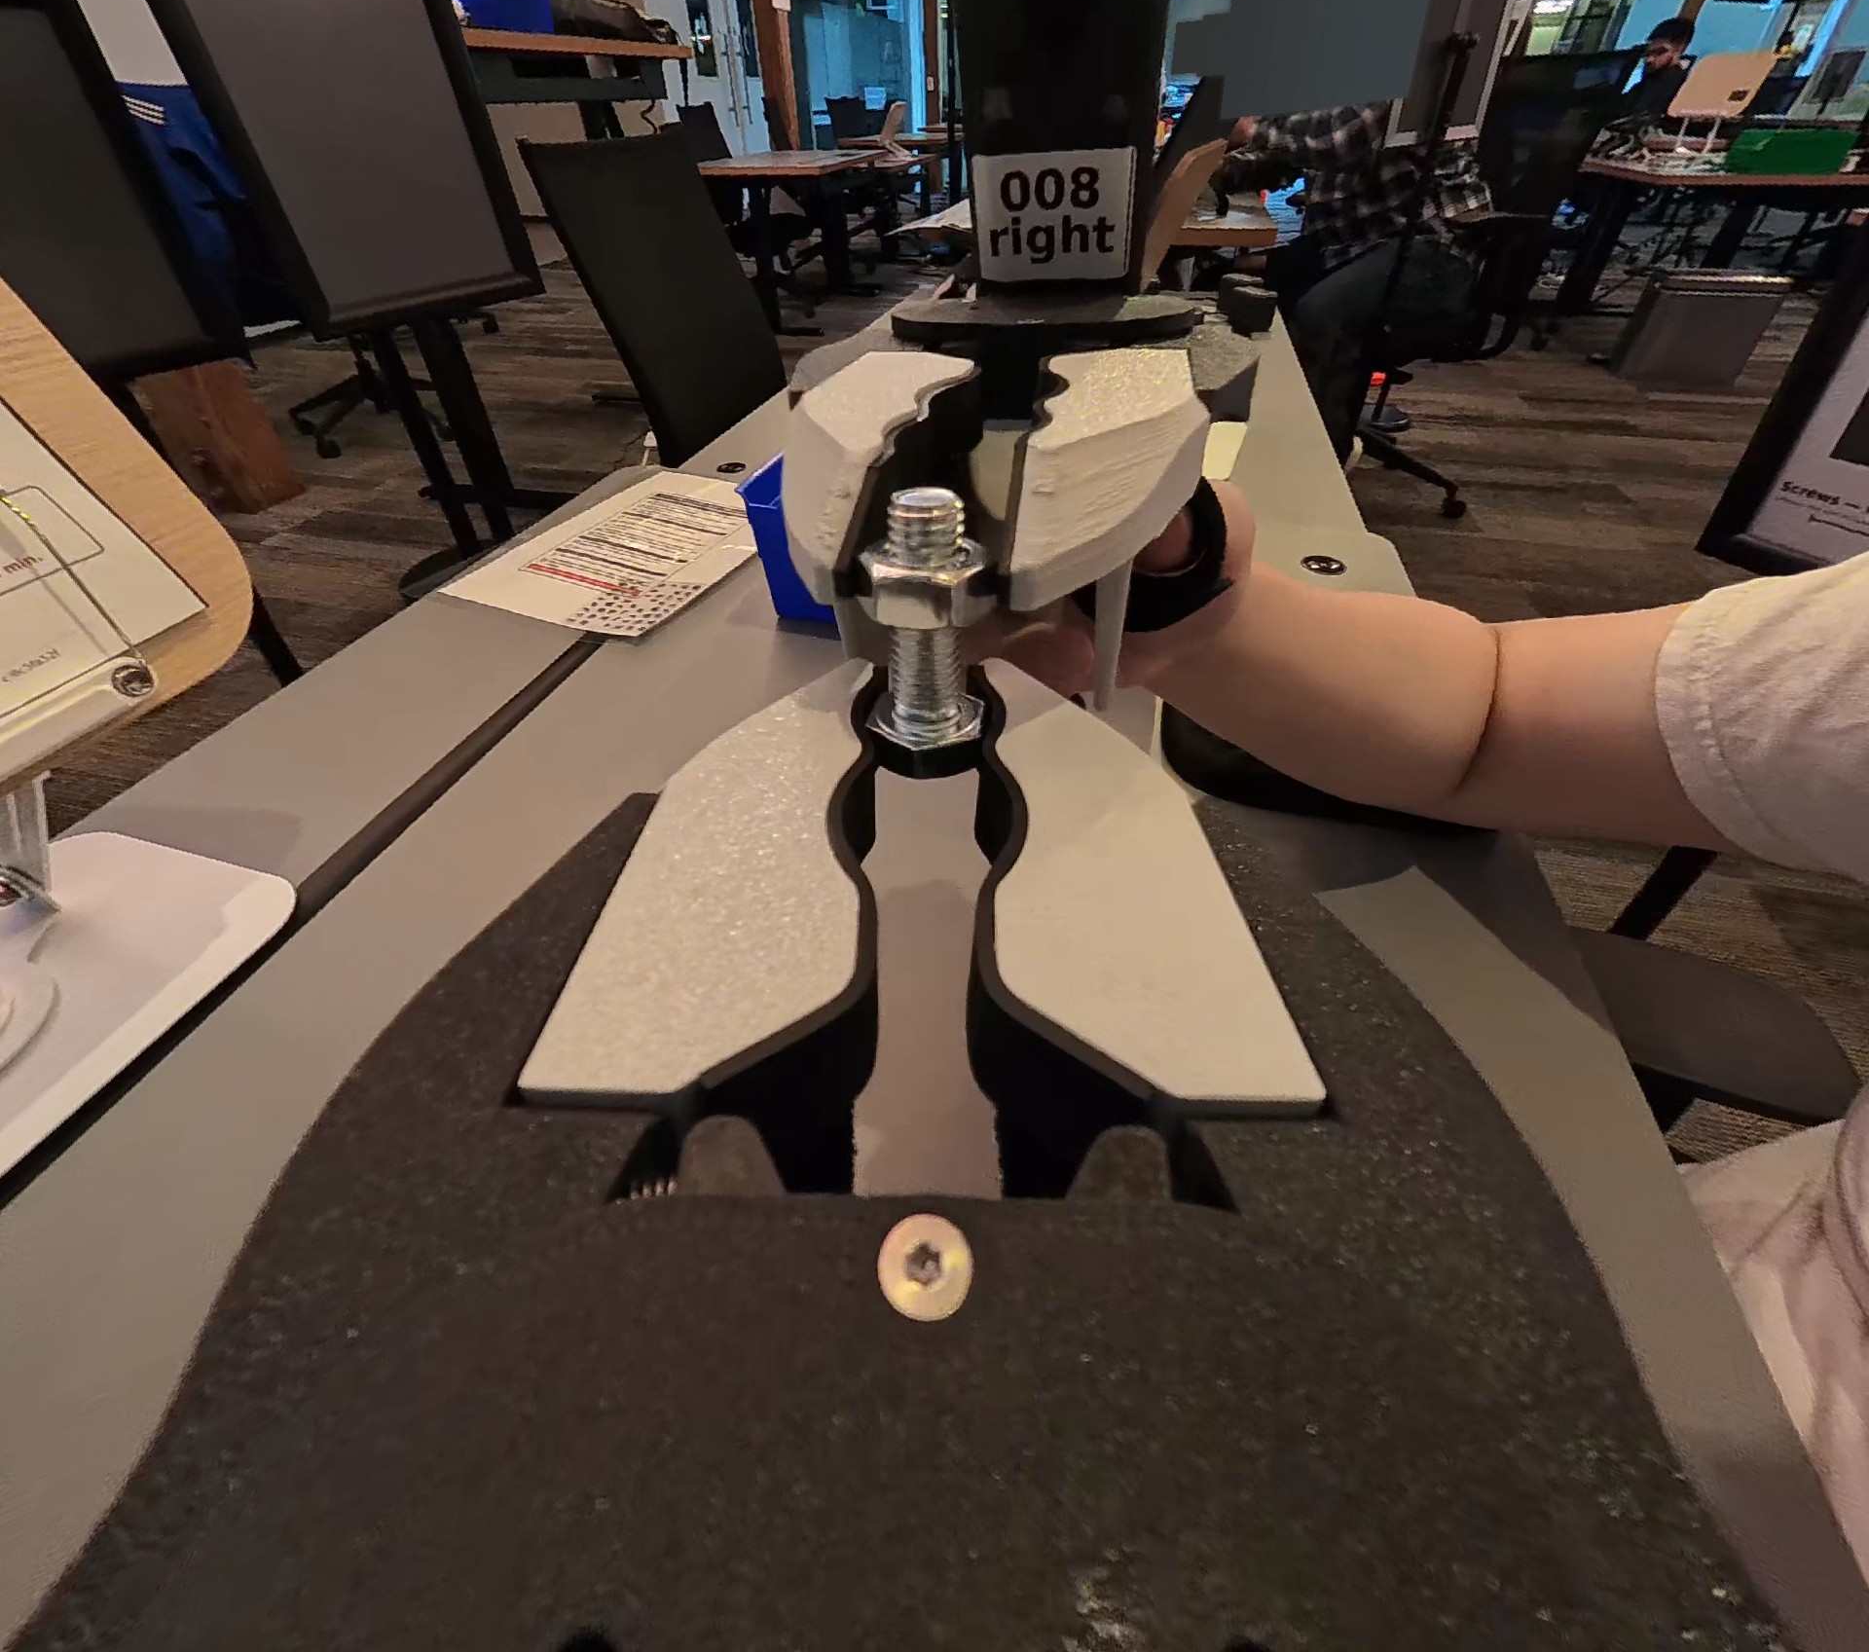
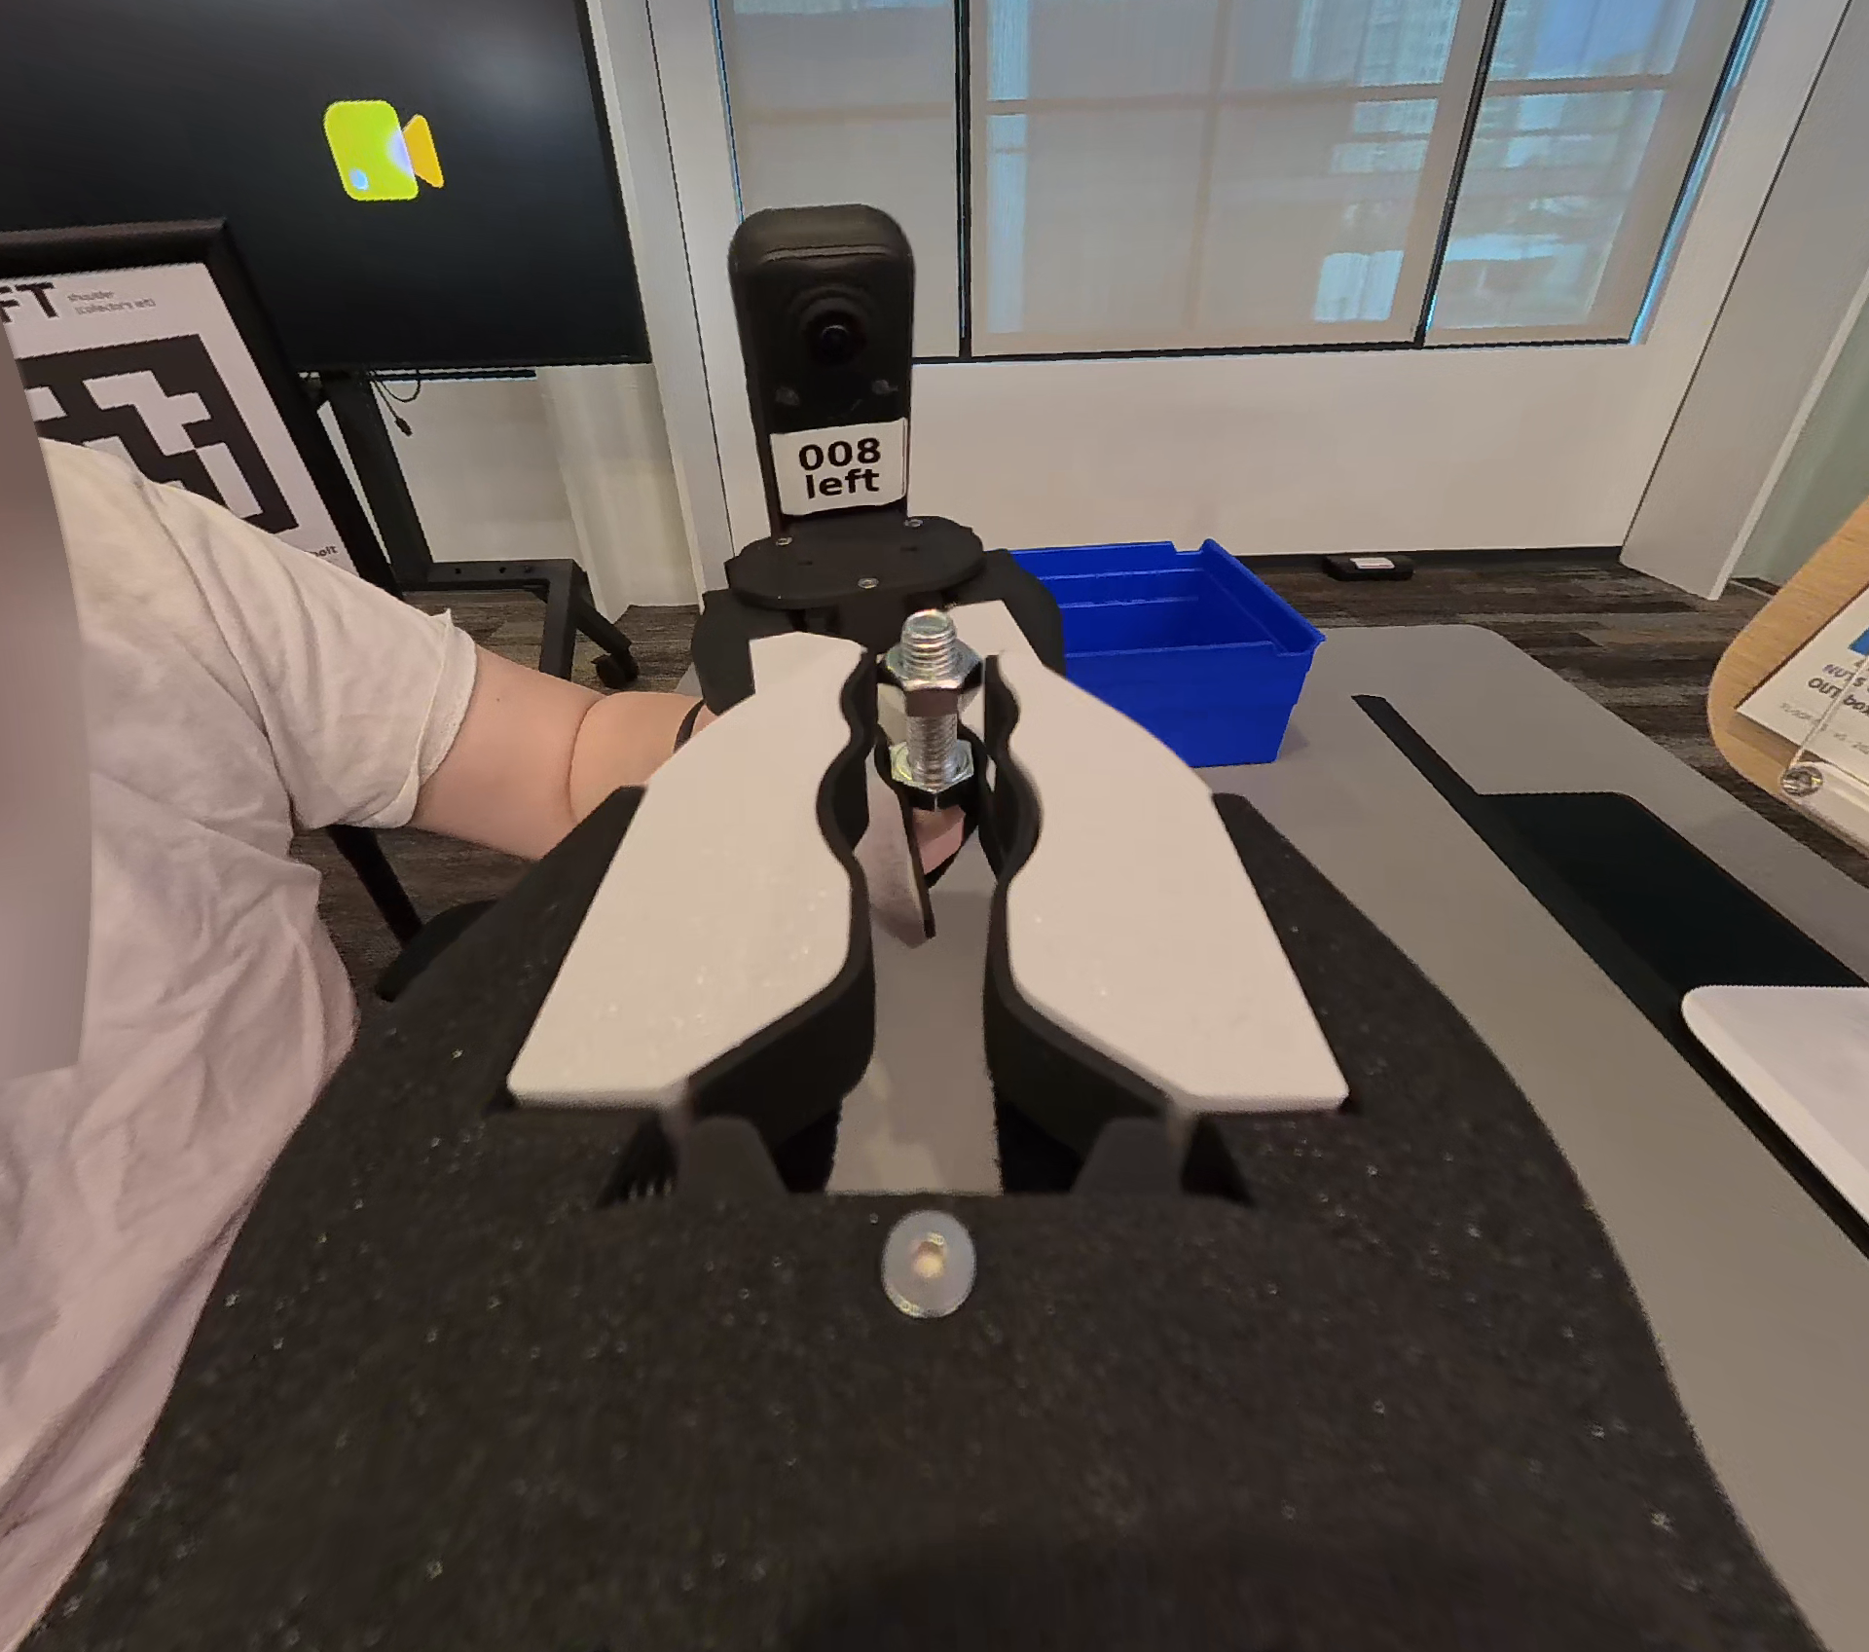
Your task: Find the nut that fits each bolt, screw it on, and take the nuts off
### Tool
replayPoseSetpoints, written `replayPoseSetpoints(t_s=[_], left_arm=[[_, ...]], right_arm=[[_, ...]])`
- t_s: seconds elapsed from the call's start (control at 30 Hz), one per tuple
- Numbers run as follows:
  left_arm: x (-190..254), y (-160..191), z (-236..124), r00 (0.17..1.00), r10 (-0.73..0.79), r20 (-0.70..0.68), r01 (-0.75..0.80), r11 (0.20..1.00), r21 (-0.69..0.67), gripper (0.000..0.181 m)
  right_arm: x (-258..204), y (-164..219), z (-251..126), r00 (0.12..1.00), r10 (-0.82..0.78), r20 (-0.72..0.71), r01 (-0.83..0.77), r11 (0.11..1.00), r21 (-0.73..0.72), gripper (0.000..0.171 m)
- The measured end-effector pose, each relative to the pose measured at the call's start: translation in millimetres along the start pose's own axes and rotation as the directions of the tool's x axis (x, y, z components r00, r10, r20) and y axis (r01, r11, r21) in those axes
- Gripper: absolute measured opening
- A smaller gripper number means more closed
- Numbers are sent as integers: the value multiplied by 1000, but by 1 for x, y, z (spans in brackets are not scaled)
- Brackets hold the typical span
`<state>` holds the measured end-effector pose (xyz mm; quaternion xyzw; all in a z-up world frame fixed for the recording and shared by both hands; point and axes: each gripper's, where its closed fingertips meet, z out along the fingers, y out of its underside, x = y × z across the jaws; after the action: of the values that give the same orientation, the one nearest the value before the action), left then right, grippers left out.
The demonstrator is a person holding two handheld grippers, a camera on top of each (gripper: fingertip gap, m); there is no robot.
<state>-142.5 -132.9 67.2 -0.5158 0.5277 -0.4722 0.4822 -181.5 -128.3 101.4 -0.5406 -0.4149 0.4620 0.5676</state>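
Observation:
A silver bolt (image 1: 925, 663) stands upright above the grey table, threaded end up. A silver hex nut (image 1: 922, 582) sits on its thread, a short way below the tip. My left gripper (image 1: 922, 724) is shut on the bolt's hex head from the near side. My right gripper (image 1: 922, 592) faces it from the far side and is shut on the nut. In the right wrist view my right gripper (image 2: 928, 683) clamps the nut (image 2: 928, 675), and the left gripper (image 2: 930, 789) holds the bolt head (image 2: 930, 762) just below it.
A blue bin (image 2: 1163, 653) stands on the grey table (image 2: 1517, 693) behind the grippers; it also shows in the left wrist view (image 1: 766, 531). A printed sheet (image 1: 627, 552) lies on the table. A wooden stand (image 1: 111, 552) is at the left, with framed boards (image 1: 324, 107) behind. My hands' fingertips stand some 5 centimeters from each other.

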Motion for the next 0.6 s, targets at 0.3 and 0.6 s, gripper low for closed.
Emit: replayPoseSetpoints(t_s=[0.3, 0.6], left_arm=[[12, -10, -3, 995, -32, -92, 38, 997, 67, 14], [15, -9, -2, 995, -31, -100, 37, 997, 61, 14]], right_arm=[[-5, -6, -5, 999, -20, 32, 19, 1000, 16, 21], [-10, -6, -1, 999, -30, 32, 30, 999, 13, 22]])
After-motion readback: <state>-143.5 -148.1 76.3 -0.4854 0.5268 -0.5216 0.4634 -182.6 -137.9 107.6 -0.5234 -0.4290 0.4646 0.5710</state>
